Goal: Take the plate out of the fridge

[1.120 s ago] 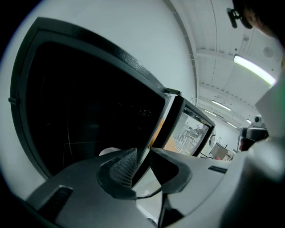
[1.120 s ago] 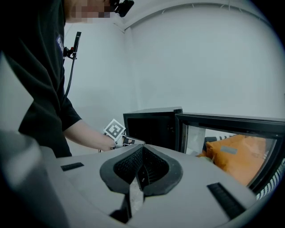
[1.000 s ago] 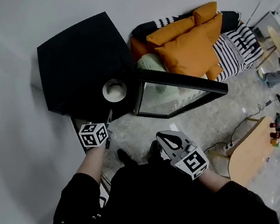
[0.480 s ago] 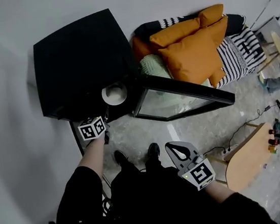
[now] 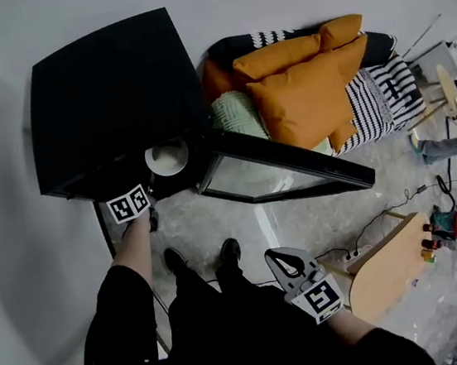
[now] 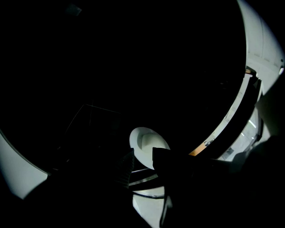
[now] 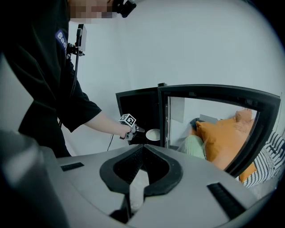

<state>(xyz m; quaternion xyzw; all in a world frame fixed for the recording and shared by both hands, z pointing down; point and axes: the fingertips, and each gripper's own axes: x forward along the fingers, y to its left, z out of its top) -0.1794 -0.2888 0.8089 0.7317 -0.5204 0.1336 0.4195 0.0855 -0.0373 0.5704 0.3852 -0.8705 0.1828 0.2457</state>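
Head view: the white plate (image 5: 166,156) sits at the mouth of the black fridge (image 5: 109,101), at 1 o'clock from the left gripper (image 5: 129,205). The right gripper (image 5: 294,271) hangs at 5 o'clock.

Left gripper view: the dark jaws pinch the plate's (image 6: 147,143) rim.

Right gripper view: the jaws are closed, with nothing between them.

The fridge (image 6: 133,67) interior is black throughout; the left gripper (image 6: 140,156) fingers (image 6: 178,162) cover the plate (image 6: 144,141) rim's lower part.

plate (image 5: 167,156) at the fridge (image 5: 109,101) mouth, door (image 5: 292,157) swung right, cushions (image 5: 299,85) behind it.
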